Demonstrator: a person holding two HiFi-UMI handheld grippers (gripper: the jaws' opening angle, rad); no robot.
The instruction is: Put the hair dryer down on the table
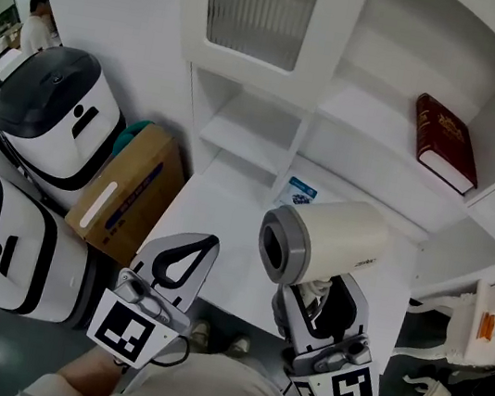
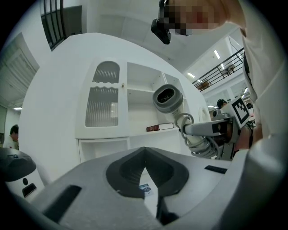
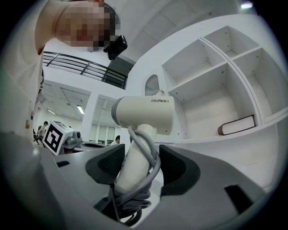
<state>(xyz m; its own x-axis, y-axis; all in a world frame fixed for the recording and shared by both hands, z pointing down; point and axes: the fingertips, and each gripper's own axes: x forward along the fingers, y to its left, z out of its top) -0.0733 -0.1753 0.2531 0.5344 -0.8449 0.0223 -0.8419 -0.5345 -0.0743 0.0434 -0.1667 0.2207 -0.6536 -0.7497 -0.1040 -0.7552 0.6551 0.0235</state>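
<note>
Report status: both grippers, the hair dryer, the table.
Left gripper shut, empty. Right gripper shut on hair dryer handle, held off the table. Small card at table's back, not under dryer.

Nothing fancy here. The left gripper (image 1: pixel 208 244) and right gripper (image 1: pixel 329 297) are shelled in pale grey plastic, and black pads (image 3: pixel 106 166) are fitted inside the jaws. A cube (image 1: pixel 124 332) printed with black-and-white square markers is mounted on each. A cream top (image 1: pixel 196 393) is worn.
</note>
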